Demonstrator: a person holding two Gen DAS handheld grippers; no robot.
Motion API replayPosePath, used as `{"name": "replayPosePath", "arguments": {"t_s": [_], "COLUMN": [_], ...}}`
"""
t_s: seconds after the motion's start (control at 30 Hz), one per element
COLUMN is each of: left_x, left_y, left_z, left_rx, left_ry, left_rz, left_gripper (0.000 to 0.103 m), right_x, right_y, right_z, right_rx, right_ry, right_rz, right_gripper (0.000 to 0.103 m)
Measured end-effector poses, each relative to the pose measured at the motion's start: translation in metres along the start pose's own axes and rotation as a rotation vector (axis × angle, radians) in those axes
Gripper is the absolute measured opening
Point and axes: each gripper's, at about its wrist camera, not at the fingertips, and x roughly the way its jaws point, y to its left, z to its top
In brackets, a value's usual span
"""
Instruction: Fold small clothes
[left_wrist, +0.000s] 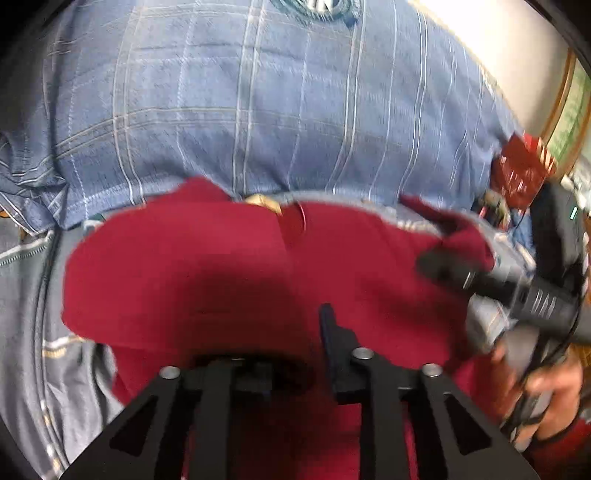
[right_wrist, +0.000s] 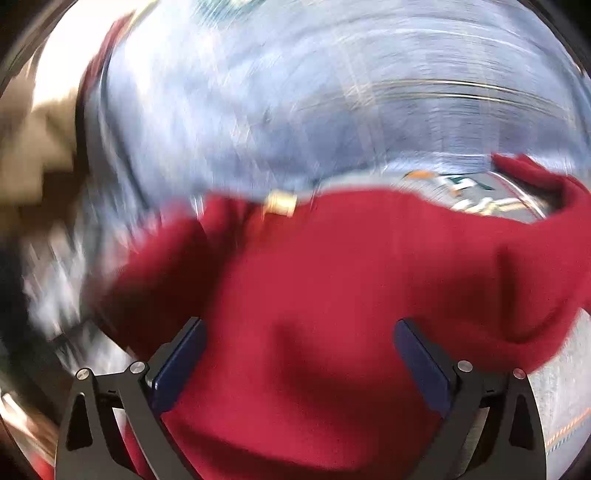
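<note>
A dark red small garment (left_wrist: 229, 280) lies over a grey printed cloth, close to the person's blue plaid shirt (left_wrist: 258, 110). In the left wrist view only one finger (left_wrist: 328, 325) of my left gripper shows above the red cloth; the other is hidden under a fold. My right gripper (left_wrist: 436, 262) enters from the right there, its tip at the garment's right corner. In the right wrist view, which is motion-blurred, the red garment (right_wrist: 332, 277) fills the lower half and my right gripper (right_wrist: 299, 332) stands wide open over it.
A grey cloth with orange and teal print (right_wrist: 461, 192) lies under the garment. The person's hand (left_wrist: 546, 391) holds the right gripper's handle. A red packet (left_wrist: 521, 173) and a framed picture (left_wrist: 569, 110) are at the far right.
</note>
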Motion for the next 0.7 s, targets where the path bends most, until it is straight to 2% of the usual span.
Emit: {"name": "replayPosePath", "arguments": {"t_s": [0.07,0.13,0.17,0.2,0.27,0.37,0.43,0.53,0.7], "left_x": [-0.008,-0.024,-0.036,-0.046,-0.07,-0.089,-0.097,-0.1,-0.106], "left_y": [0.001,0.009,0.014,0.015,0.022,0.032,0.042,0.058,0.085], "left_z": [0.002,0.002,0.0,-0.003,-0.012,-0.029,-0.038,-0.045,-0.051], "left_rx": [-0.031,-0.107,-0.137,-0.158,-0.201,-0.232,-0.249,-0.289,-0.399], "left_ry": [-0.006,-0.026,-0.029,-0.035,-0.054,-0.06,-0.095,-0.113,-0.159], "left_rz": [-0.001,0.003,0.007,0.015,0.079,0.259,0.36,0.491,0.602], "left_gripper": [0.047,0.062,0.066,0.066,0.068,0.068,0.068,0.068,0.068], "right_x": [-0.011,-0.011,-0.011,-0.011,-0.013,-0.02,-0.025,-0.022,0.0], "right_y": [-0.012,-0.016,-0.017,-0.016,-0.009,0.01,0.03,0.061,0.149], "right_z": [0.006,0.005,0.003,0.001,-0.001,-0.002,-0.004,-0.002,0.006], "right_rx": [0.029,0.02,0.024,0.028,0.016,-0.074,-0.149,-0.217,-0.417], "right_ry": [-0.048,-0.041,-0.033,-0.028,-0.028,-0.061,-0.076,-0.06,-0.029], "right_rz": [-0.034,-0.077,-0.074,-0.06,-0.025,-0.013,-0.01,0.043,0.096], "right_gripper": [0.101,0.101,0.101,0.101,0.101,0.101,0.101,0.099,0.097]}}
